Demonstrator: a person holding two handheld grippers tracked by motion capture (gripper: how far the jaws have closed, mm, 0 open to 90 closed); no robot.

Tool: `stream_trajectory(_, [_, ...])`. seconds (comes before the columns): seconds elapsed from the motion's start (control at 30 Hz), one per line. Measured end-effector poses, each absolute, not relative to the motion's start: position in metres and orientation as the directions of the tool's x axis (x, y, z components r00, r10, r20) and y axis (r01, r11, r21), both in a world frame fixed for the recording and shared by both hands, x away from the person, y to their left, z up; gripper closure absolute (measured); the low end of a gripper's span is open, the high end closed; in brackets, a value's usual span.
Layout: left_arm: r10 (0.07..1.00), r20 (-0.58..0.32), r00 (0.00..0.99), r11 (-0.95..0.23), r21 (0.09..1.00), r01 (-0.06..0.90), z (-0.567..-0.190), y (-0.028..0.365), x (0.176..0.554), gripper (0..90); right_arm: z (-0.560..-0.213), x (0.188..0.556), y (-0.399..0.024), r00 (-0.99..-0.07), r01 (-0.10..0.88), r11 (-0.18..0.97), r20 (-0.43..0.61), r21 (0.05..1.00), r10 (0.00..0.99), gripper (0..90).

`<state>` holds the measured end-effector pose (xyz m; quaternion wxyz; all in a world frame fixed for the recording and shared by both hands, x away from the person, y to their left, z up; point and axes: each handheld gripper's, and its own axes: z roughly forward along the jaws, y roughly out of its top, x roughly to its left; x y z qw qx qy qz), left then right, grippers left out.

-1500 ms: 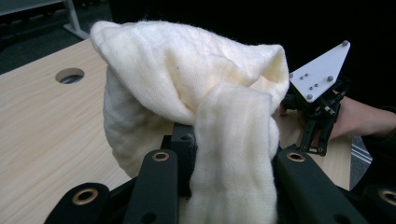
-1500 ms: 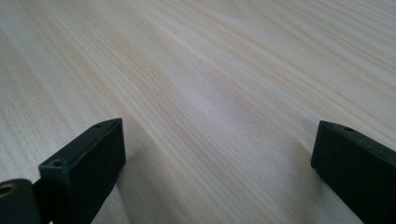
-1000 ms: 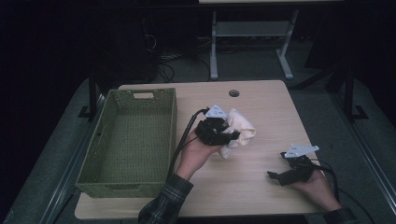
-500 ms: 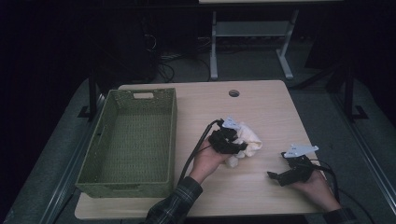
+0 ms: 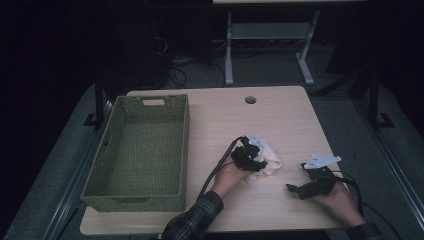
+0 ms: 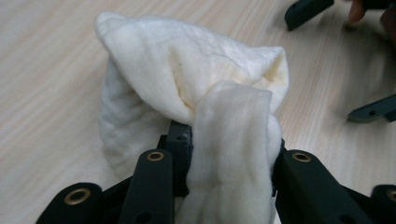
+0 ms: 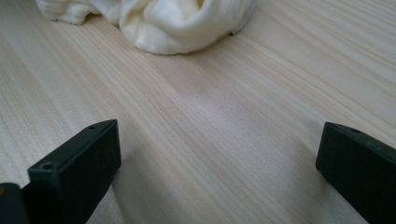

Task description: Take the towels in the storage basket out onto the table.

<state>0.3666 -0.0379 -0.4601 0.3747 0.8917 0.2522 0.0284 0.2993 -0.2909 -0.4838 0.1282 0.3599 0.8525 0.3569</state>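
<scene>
Left tongs clamped on a cream cloth, jaws just eased open a bit, cloth bunched between them, resting on the tabletop right of the green basket. Right tongs wide, nothing between them, near-right of the cloth.

We look down from high over the surface; both gripper views sit low and close, sharing the cloth.
</scene>
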Motion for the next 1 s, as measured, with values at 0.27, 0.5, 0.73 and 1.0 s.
stream_trajectory(0.27, [0.463,-0.128,0.877,-0.602,0.681,0.418,-0.462,-0.039,0.365,50.1,-0.484,0.299,-0.291,-0.712,0.52,0.489,0.039,0.701,0.701,0.0])
stream_trajectory(0.5, [0.463,-0.145,0.874,-0.572,0.705,0.42,-0.45,-0.035,0.362,38.6,-0.484,0.299,-0.291,-0.716,0.515,0.492,0.037,0.702,0.697,0.0])
stream_trajectory(0.73, [0.479,-0.142,0.866,-0.531,0.739,0.415,-0.432,-0.02,0.359,37.8,-0.484,0.299,-0.291,-0.716,0.515,0.492,0.037,0.702,0.697,0.0])
stream_trajectory(1.0, [0.528,-0.128,0.839,-0.48,0.77,0.42,-0.413,0.01,0.353,38.0,-0.48,0.3,-0.288,-0.716,0.53,0.51,0.036,0.677,0.697,3.7])
